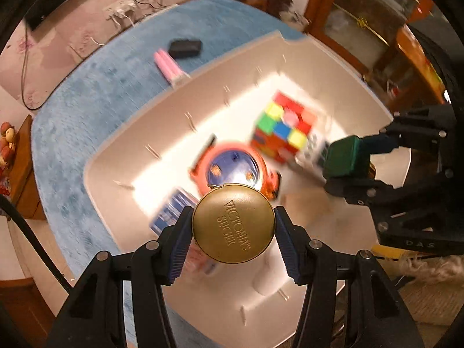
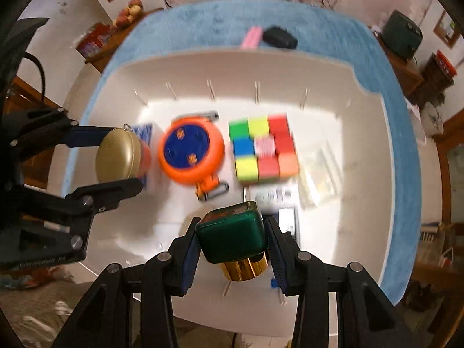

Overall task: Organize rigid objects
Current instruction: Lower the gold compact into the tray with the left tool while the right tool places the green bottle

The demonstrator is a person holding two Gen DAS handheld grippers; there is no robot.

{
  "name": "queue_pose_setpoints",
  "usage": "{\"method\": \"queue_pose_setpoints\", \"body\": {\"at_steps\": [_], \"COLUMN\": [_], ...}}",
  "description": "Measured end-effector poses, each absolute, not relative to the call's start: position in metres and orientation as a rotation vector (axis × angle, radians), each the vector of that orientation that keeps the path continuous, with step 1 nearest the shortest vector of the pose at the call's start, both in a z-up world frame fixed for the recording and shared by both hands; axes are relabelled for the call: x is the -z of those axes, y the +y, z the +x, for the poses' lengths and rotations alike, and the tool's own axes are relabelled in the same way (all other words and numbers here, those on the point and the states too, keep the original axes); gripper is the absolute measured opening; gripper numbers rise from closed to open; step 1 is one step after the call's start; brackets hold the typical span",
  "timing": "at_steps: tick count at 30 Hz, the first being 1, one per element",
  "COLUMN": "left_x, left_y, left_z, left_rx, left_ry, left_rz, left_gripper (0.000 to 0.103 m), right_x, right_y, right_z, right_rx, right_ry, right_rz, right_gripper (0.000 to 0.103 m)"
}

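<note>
While grippers hover, white bin [image 2: 362, 133] holds cube [image 2: 262, 148] and orange reel [image 2: 190, 150].

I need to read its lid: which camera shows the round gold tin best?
Left wrist view: the round gold tin faces the lens between the left gripper fingers, embossed lettering legible. Right wrist shows it obliquely, lettering unreadable.

A round gold tin [image 1: 233, 222] embossed with lettering is sitting clamped between the left gripper [image 1: 233, 232] fingers, hanging over the white bin [image 1: 333, 58]. A dark green bottle with a gold cap [image 2: 233, 239] is being squeezed in the right gripper [image 2: 232, 242]. Ahead of both tools, in the bin, an orange-and-blue round reel [image 2: 191, 150] is lying flat just beside a colourful puzzle cube [image 2: 262, 148].
</note>
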State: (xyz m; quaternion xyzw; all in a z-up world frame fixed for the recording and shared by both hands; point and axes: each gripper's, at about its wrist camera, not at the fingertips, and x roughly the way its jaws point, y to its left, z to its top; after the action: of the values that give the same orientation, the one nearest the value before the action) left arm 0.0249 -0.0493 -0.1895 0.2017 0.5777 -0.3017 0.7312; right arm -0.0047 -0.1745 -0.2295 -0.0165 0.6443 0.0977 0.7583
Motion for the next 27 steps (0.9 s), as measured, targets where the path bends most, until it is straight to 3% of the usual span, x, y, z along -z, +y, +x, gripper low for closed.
{"method": "queue_pose_setpoints", "body": {"at_steps": [24, 27], "left_x": [0.239, 0.243], "left_y": [-0.056, -0.055], "left_z": [-0.018, -0.020], "left_rx": [0.677, 0.679], "left_ry": [1.377, 1.395], "left_rz": [0.482, 0.471], "left_gripper": [0.059, 0.060], "right_x": [0.262, 0.257], "right_y": [-0.167, -0.167], "right_z": [-0.026, -0.027], "right_rx": [-0.116, -0.112], "right_ry": [1.471, 1.451], "right_rz": [-0.124, -0.132], "right_gripper": [0.044, 0.055]}}
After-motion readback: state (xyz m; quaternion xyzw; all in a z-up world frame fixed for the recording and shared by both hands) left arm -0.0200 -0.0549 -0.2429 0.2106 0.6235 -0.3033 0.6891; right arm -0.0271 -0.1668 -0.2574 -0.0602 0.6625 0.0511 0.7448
